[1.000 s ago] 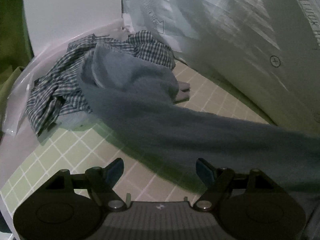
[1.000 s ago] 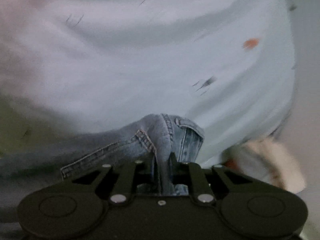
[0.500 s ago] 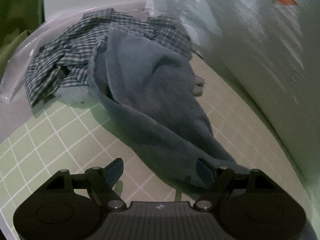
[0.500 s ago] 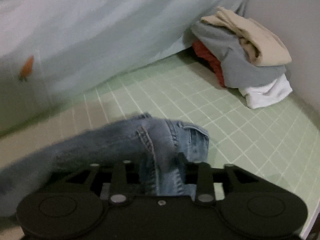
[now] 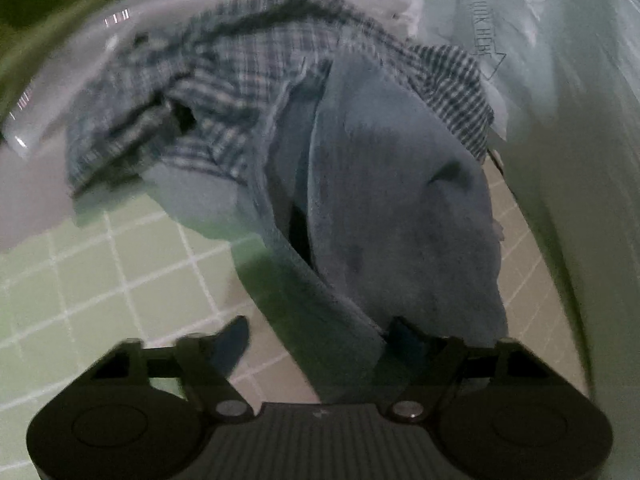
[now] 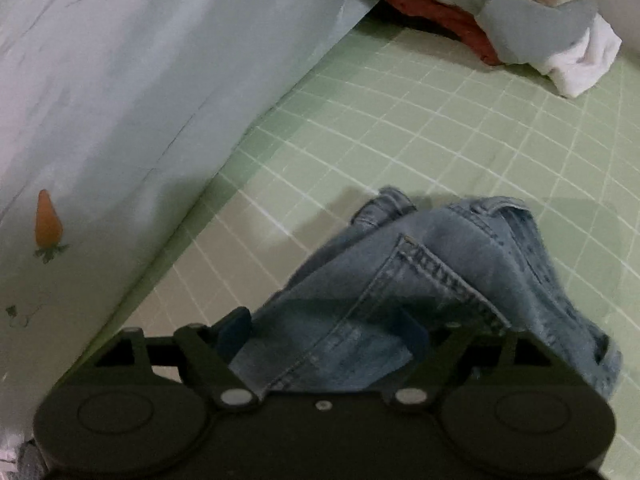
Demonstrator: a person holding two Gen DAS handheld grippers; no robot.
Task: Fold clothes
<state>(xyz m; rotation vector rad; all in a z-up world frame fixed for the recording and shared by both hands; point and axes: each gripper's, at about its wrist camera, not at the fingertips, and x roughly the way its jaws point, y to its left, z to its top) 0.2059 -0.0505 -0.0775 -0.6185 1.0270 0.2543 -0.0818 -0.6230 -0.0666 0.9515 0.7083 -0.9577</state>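
Note:
Blue jeans [image 5: 396, 216] stretch from a pile at the back down to my left gripper [image 5: 320, 332], which is open with the denim lying between its jaws. A crumpled checked shirt [image 5: 224, 92] lies behind and partly under the jeans. In the right wrist view the jeans' waistband end [image 6: 420, 280] lies bunched on the green grid mat [image 6: 460, 128]. My right gripper [image 6: 324, 334] is open, with the denim loose between its fingers.
A pale blue sheet with a carrot print [image 6: 120, 100] rises along one side of the mat; it also shows in the left wrist view [image 5: 580, 120]. A stack of folded clothes [image 6: 520, 12] sits at the far corner. Clear plastic [image 5: 52, 92] lies behind the shirt.
My right gripper was shut on the jeans' waistband; it has opened and the denim has dropped onto the mat. My left gripper has moved closer to the pile, over the jeans.

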